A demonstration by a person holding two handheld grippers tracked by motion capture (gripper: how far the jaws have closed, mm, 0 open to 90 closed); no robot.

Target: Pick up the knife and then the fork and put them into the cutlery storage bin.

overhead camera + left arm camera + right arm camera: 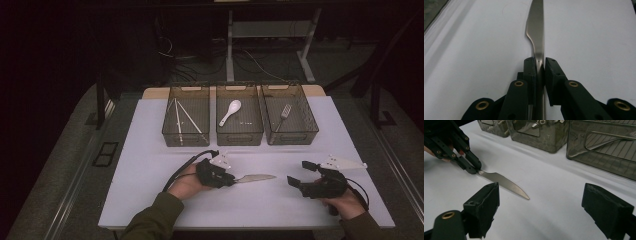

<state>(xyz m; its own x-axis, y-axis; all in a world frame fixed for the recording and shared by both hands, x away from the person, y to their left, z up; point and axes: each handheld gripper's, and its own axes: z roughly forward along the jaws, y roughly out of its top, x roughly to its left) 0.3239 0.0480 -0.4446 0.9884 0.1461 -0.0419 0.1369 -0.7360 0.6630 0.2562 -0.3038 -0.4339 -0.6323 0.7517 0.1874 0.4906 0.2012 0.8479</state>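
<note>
On the white tabletop [150, 200] three clear bins [239, 121] already hold chopsticks, a spoon and a fork, so the sorting looks mostly done. The right hand-held gripper [298, 172] waits with jaws wide and empty. The left hand-held gripper [233, 178] pinches the knife [535, 32] by its handle, low over the tabletop, not yet binned.

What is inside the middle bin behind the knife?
The middle bin holds one white spoon, bowl toward the back. Its tinted front wall dims the floor nearest the person, so anything small there cannot be told.
</note>
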